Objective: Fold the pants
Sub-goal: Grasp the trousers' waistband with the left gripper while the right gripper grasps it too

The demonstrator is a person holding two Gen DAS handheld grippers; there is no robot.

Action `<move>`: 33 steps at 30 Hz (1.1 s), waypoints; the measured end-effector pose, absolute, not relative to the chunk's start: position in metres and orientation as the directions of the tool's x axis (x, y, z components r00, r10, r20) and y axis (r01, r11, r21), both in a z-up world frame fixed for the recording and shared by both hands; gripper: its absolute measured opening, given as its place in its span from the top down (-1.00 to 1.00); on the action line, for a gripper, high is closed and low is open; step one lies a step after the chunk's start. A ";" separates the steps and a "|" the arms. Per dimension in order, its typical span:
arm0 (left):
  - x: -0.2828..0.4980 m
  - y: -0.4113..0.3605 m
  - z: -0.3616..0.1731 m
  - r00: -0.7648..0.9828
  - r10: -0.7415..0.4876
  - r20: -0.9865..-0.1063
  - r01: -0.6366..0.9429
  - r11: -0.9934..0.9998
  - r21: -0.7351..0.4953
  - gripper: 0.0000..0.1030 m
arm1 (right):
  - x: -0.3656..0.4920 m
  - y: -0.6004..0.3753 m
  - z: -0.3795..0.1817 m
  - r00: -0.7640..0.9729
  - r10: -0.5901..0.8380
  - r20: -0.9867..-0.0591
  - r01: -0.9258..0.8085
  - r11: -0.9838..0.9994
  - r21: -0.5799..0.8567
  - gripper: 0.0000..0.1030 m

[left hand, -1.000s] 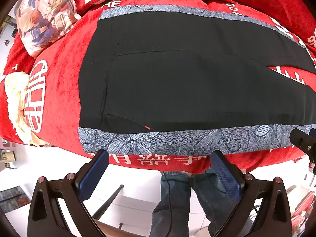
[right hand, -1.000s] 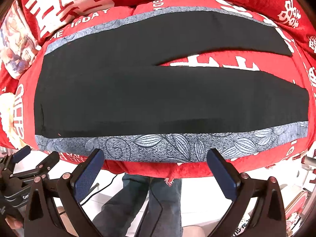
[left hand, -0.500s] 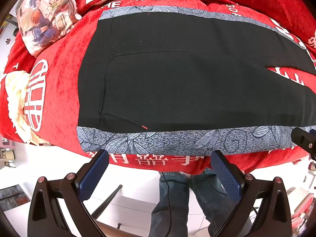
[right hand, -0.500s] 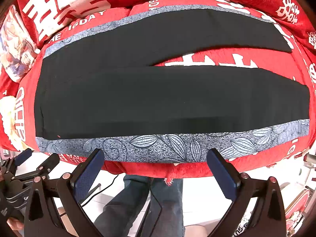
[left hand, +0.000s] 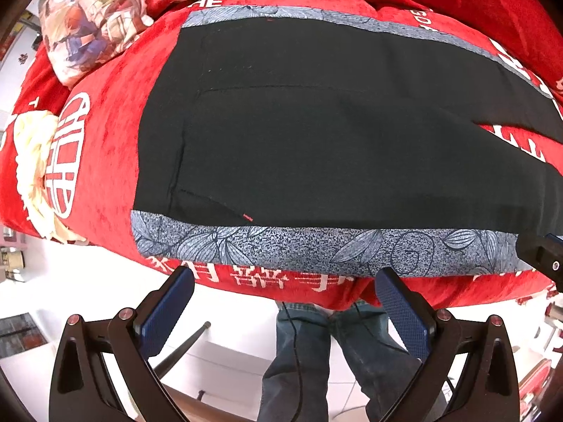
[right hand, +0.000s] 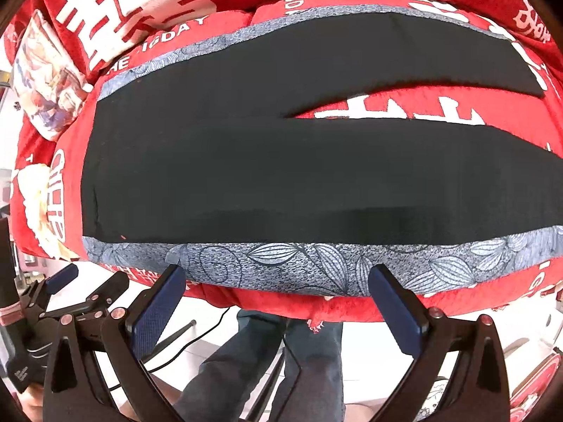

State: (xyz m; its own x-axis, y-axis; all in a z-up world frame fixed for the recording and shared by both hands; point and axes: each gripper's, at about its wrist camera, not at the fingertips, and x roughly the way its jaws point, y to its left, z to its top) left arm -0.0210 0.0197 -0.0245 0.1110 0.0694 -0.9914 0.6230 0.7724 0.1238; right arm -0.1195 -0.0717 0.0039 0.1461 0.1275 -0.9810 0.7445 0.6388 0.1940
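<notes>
Black pants lie flat on the red blanket, long axis running left-right across me, waistband left, legs right. My left gripper and right gripper, both spread wide and holding nothing, hang just off the near edge, by the leaf-print side stripe. Left's nearer the waist.

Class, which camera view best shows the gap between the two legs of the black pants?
The right wrist view: the black pants show both legs and the whole gap. The left wrist view shows mainly the waist end and only the gap's start.
</notes>
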 end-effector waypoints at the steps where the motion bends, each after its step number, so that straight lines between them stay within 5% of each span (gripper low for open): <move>1: -0.022 0.020 -0.024 0.114 0.072 -0.991 0.619 0.775 0.128 -1.00 | -0.119 -0.073 0.003 0.143 0.128 -0.981 0.742 0.643 0.192 -1.00; 18: -0.005 0.047 -0.037 0.067 -0.005 -0.998 0.594 0.803 0.036 -1.00 | -0.124 -0.064 -0.015 0.140 0.129 -0.982 0.764 0.617 0.190 -1.00; 23: 0.027 0.088 -0.045 0.003 -0.204 -0.979 0.525 0.833 -0.172 -1.00 | -0.133 -0.052 -0.039 0.404 0.341 -0.849 0.748 0.412 0.521 -0.96; 25: 0.038 0.107 -0.054 -0.031 -0.267 -0.963 0.485 0.838 -0.248 -1.00 | -0.138 -0.042 -0.059 0.501 0.435 -0.749 0.706 0.296 0.644 -0.78; 28: 0.049 0.132 -0.074 -0.103 -0.344 -0.933 0.422 0.834 -0.355 -1.00 | -0.145 -0.025 -0.091 0.569 0.511 -0.644 0.671 0.166 0.723 -0.63; 33: 0.056 0.155 -0.111 -0.185 -0.412 -0.892 0.337 0.826 -0.452 -1.00 | -0.155 -0.007 -0.128 0.608 0.507 -0.611 0.672 0.081 0.736 -0.63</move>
State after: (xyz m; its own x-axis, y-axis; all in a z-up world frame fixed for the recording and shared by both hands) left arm 0.0556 0.1545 -0.1110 -0.1851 -0.4123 -0.8920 0.3373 0.8259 -0.4518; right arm -0.1549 -0.0066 -0.1275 0.6077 0.5069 -0.6113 0.6724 0.0810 0.7357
